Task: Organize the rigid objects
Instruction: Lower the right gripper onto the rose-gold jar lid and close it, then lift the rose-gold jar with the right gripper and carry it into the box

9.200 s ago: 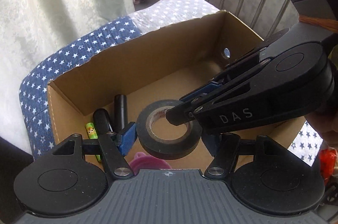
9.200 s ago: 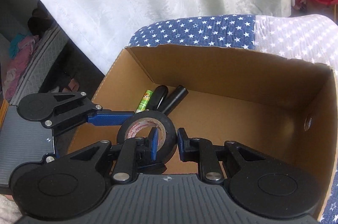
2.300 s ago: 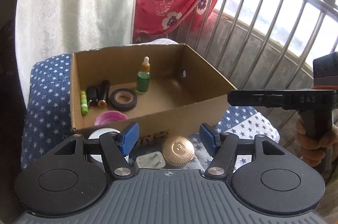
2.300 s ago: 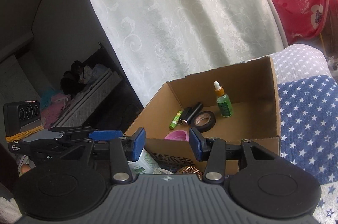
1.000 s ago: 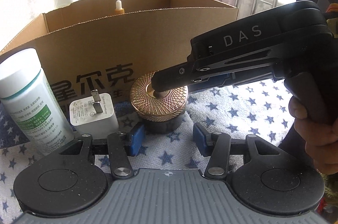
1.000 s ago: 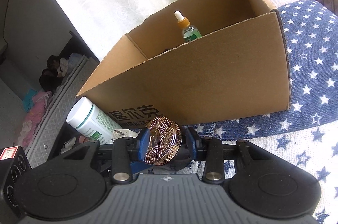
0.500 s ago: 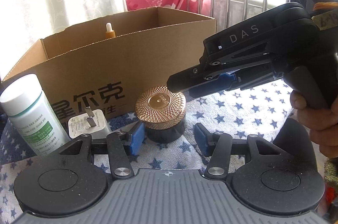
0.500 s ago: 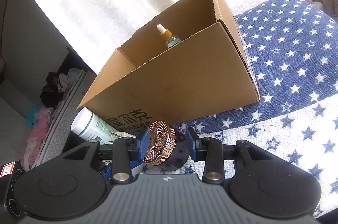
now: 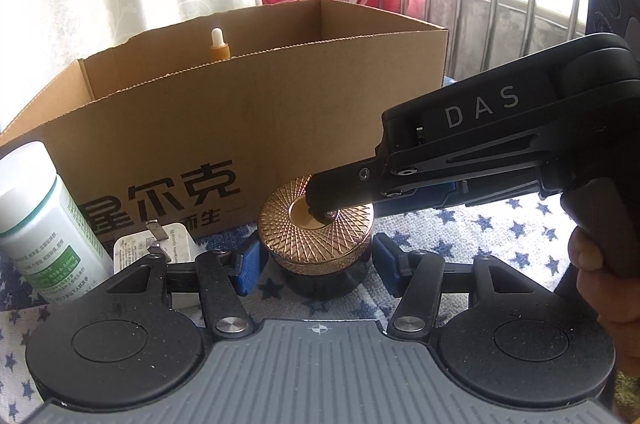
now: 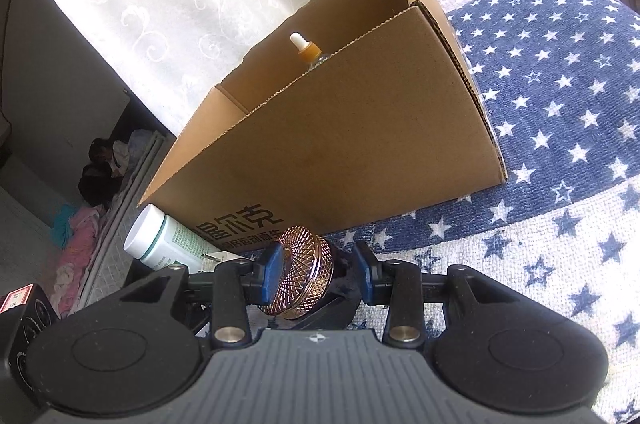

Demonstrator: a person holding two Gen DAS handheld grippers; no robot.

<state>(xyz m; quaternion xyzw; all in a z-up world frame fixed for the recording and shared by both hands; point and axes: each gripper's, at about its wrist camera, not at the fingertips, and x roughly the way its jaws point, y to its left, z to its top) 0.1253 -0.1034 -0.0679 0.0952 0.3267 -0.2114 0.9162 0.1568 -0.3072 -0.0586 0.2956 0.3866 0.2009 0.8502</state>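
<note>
The cardboard box [image 9: 280, 92] stands open-topped on a blue and white star-patterned cloth [image 10: 560, 104], and everything else is placed from it. Just in front of its printed front wall sits a round jar [image 9: 316, 236] with a dark body and a gold, lattice-textured lid. The right tongs [image 10: 316, 266] grip this jar top to bottom: one blue pad lies on the middle of the gold lid and the other against the dark base, so that in the right wrist view the jar appears turned on its side between them. In the left wrist view those same tongs reach in from the right, with the upper black finger pressing on the lid's smooth centre disc and a hand [image 9: 600, 280] gripping the handle. The left tongs [image 9: 316, 262] straddle the jar on the side away from the box; their jaws are opening, the blue pads stand clear of the jar on either side, and they hold nothing. To the left of the jar, also before the box's front wall, lies a white plug adapter [image 9: 160, 244] with its metal prongs up, and further left stands a white bottle [image 9: 36, 224] with a green label. Inside the box, a dropper bottle [image 9: 218, 46] shows only its white tip and orange collar above the rim.
</note>
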